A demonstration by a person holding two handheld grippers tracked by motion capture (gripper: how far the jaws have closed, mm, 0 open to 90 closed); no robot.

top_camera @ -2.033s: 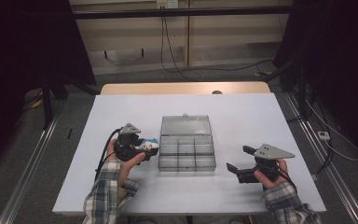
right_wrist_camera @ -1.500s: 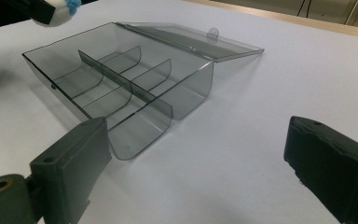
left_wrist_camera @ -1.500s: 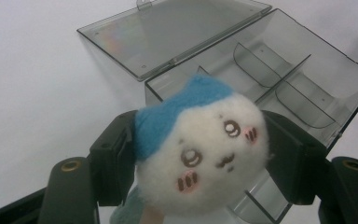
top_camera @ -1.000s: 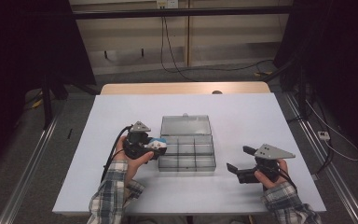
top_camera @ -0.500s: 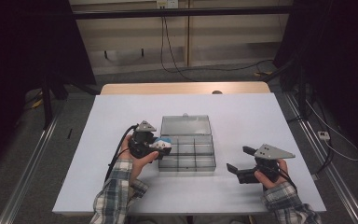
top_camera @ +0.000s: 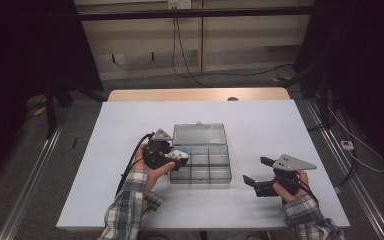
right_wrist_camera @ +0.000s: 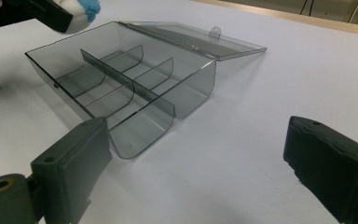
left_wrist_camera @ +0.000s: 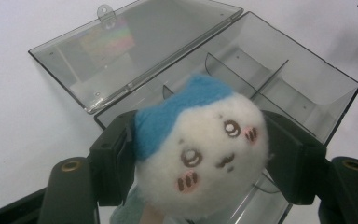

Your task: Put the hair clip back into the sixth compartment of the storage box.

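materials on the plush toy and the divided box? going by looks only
Plush toy: soft pile fabric, white with a blue top, matte and fuzzy at the edges, the face apparently stitched; held between the left tool's pads.

Divided box: looks like rigid smoke-tinted clear plastic, glossy; the table shows through its walls, and its open lid reflects a rainbow sheen. Exact polymer can't be told.
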